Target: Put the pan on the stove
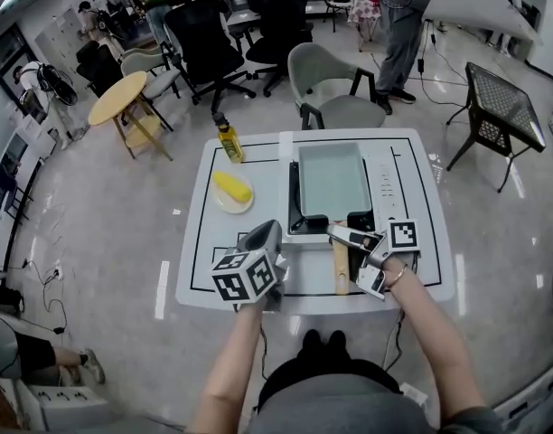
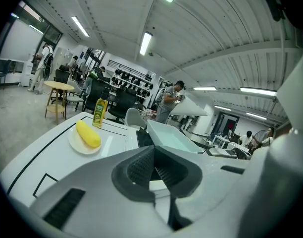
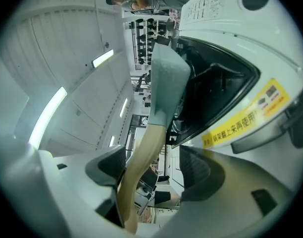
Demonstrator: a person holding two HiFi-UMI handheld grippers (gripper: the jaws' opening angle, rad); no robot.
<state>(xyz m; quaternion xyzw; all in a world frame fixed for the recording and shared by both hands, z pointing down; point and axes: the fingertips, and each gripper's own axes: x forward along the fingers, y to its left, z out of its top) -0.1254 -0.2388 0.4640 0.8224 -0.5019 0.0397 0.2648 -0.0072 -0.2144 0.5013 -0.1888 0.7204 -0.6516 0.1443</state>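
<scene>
Pan (image 1: 331, 179) on stove (image 1: 295, 208); right gripper (image 3: 155, 167) spread, handle (image 1: 340, 268) seemingly loose between; left gripper (image 2: 154, 166) closed.

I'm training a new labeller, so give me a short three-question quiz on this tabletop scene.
1. True or false: the pan sits on the stove.
2. Which gripper has the pan's wooden handle between its jaws? A: left gripper. B: right gripper.
3. Fill in: the yellow food lies on a ____.
Key: 1 true; 2 B; 3 plate.
</scene>
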